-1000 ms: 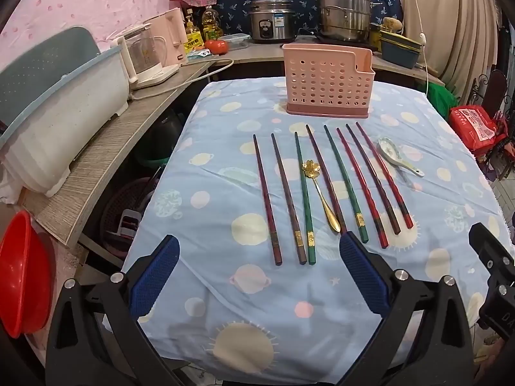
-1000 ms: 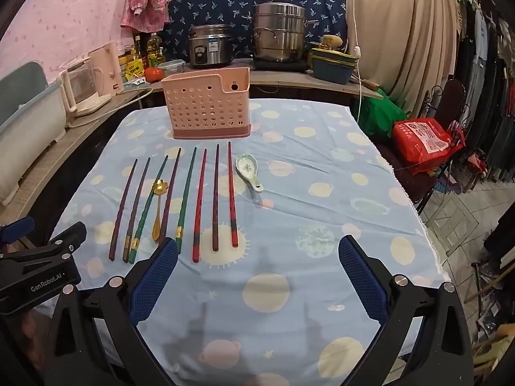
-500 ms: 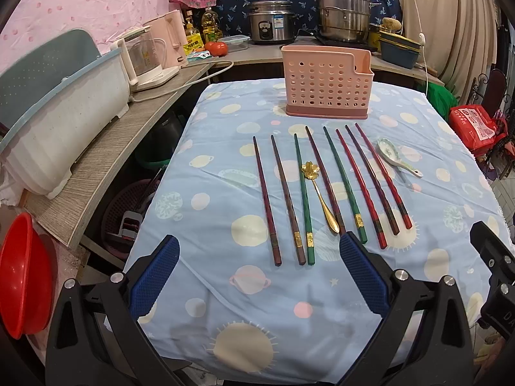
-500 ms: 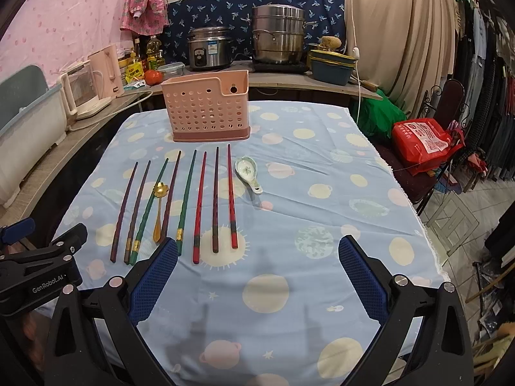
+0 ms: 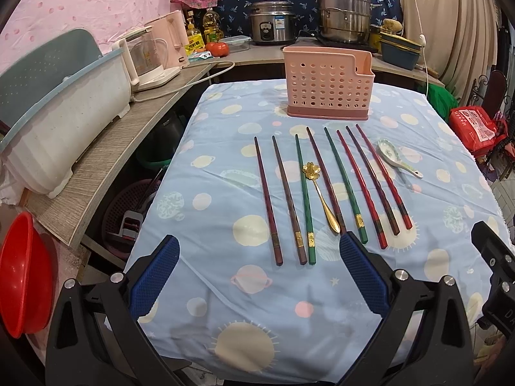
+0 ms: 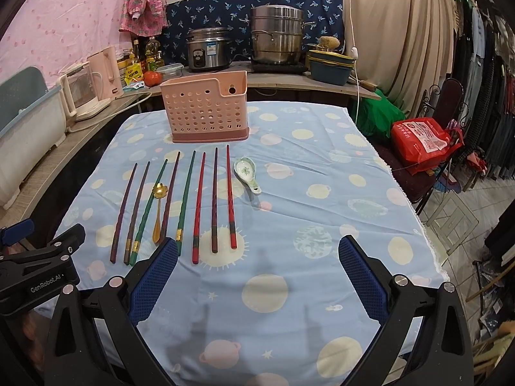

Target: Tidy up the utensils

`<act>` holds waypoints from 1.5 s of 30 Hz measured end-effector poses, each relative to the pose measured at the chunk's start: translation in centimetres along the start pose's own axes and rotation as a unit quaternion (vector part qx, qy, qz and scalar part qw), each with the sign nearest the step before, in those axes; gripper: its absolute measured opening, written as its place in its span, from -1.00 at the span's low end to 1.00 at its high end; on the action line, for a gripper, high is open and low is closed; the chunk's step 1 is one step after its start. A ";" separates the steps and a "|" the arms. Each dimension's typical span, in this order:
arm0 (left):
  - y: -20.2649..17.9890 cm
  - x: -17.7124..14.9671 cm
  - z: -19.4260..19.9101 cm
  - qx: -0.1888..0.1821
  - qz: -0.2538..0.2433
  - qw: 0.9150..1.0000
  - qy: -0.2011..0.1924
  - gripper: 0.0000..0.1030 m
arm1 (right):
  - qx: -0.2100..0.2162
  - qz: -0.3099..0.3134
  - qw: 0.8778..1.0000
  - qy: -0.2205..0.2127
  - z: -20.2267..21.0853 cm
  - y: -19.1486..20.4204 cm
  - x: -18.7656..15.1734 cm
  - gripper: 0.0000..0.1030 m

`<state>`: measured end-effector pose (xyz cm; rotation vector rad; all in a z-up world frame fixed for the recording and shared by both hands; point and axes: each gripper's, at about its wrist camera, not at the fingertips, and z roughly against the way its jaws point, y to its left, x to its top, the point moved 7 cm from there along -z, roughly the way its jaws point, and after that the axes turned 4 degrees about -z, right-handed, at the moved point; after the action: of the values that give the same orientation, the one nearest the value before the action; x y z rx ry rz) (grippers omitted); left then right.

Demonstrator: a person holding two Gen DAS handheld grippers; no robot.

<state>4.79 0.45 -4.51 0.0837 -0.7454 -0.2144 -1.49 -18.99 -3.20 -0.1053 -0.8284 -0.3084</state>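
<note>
So the bench under the blue planet-print cloth [image 5: 225, 289] has the pink perforated plastic utensil caddy [image 5: 328, 85] at the back, coloured chopsticks [image 5: 342, 180], gold flower spoon [image 5: 320, 194] and white ceramic spoon [image 5: 397, 160] lined up for easy grabbing, left tongs [image 5: 257, 280] and right tongs [image 6: 257, 281] wide open, empty.

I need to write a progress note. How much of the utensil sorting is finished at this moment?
Nothing looks done: the pink perforated plastic holder shows no utensils inside. Nothing is in hand: the left gripper and right gripper are open. Left: eight chopsticks, the gold flower-bowl spoon and the white ceramic spoon lie on the blue tablecloth.
</note>
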 end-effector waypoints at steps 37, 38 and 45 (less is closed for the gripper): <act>0.3 -0.1 0.0 -0.001 0.001 1.000 0.000 0.85 | 0.002 -0.003 1.000 -0.002 0.3 -0.1 0.2 0.87; 0.3 -0.1 0.0 0.000 0.001 1.000 -0.001 0.85 | 0.002 -0.003 1.000 -0.002 0.3 -0.1 0.2 0.87; 0.5 -0.2 0.0 0.000 0.002 1.000 0.001 0.85 | 0.002 -0.003 1.000 -0.003 0.2 -0.1 0.1 0.87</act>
<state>4.76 0.99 -4.54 0.0816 -0.7439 -0.2112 -1.59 -19.04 -2.97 -0.1007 -0.8351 -0.3119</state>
